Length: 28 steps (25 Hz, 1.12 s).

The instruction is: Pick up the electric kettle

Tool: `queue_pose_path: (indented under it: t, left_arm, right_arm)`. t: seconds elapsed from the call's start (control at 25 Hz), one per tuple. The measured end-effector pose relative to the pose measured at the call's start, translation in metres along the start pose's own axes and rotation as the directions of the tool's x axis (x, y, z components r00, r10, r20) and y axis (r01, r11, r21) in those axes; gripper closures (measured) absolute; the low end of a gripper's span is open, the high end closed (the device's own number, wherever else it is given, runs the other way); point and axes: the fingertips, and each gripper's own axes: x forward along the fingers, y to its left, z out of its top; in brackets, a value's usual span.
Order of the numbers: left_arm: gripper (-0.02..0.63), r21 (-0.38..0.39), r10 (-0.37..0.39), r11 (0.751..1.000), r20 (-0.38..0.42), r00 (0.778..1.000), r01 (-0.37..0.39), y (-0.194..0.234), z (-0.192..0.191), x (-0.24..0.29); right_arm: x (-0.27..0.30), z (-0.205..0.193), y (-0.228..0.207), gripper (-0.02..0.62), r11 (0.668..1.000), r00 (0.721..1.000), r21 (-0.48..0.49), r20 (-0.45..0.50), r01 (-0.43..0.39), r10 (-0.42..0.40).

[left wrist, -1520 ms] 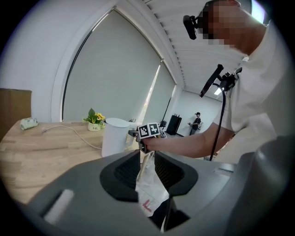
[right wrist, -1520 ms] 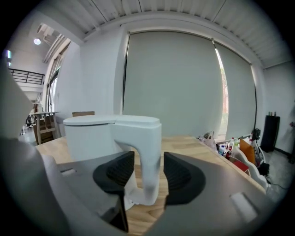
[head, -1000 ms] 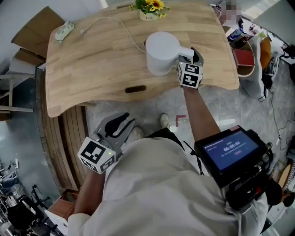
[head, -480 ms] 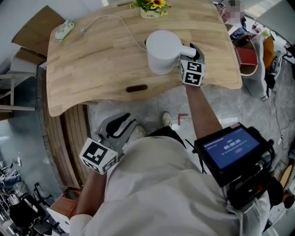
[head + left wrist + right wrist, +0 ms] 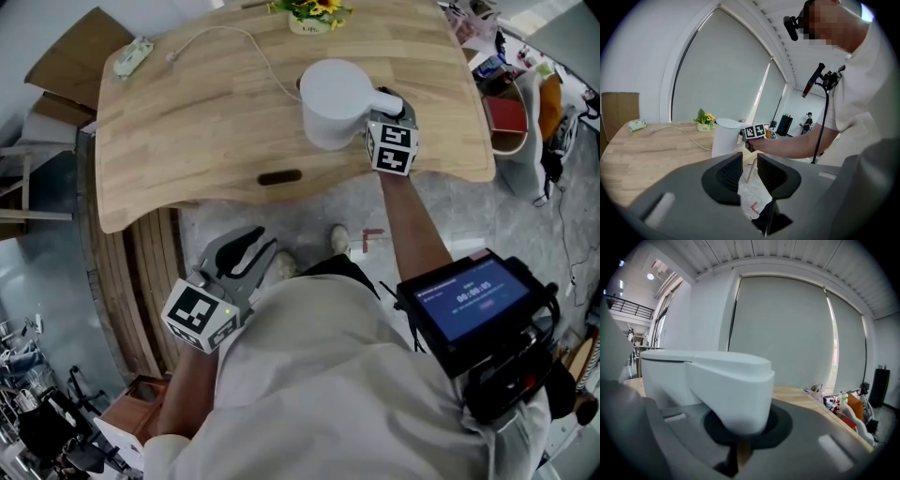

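**Desk:** Wide-open a sec ago, the right gripper [image 5: 389,97] is closing its jaws on the electric kettle [image 5: 330,94], at its handle [image 5: 736,390]. Kettle hasn't budged.

**Photog:** Where's it standing?

**Desk:** Upright on the wooden table [image 5: 187,131], right of centre, nr the front edge. White cord [image 5: 239,42] trails twd the far left; flower pot [image 5: 309,17] at the far edge.

**Photog:** Grip?

**Desk:** Handle sits btwn the dark pads [image 5: 782,423], both touching it.

**Photog:** Left gripper [image 5: 242,251]?

**Desk:** Low, off the table, by the person [image 5: 309,375]. Jaws apart w/ nothing btwn them; floor [image 5: 749,199] shows thru the gap.
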Motion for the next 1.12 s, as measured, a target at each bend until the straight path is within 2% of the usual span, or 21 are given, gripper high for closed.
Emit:
queue_pose_path:
  t: [0.4,0.68,1.12]
  left_arm:
    - [0.508,-0.016,0.012,1.000,0.011,1.000,-0.011,0.000,0.000,-0.003]
    - [0.508,-0.035,0.029,0.999,-0.002,1.000,-0.030,0.011,-0.004,0.003]
    - [0.508,-0.038,0.007,0.999,-0.004,1.000,-0.007,0.008,-0.010,0.005]
  right_arm:
    - [-0.003,0.009,-0.003,0.580,1.000,1.000,0.008,0.028,0.009,-0.009]
    - [0.009,0.002,-0.015,0.578,0.996,0.998,0.073,0.032,0.047,-0.049]
    - [0.009,0.020,-0.026,0.578,0.991,0.995,0.110,0.056,0.073,-0.080]
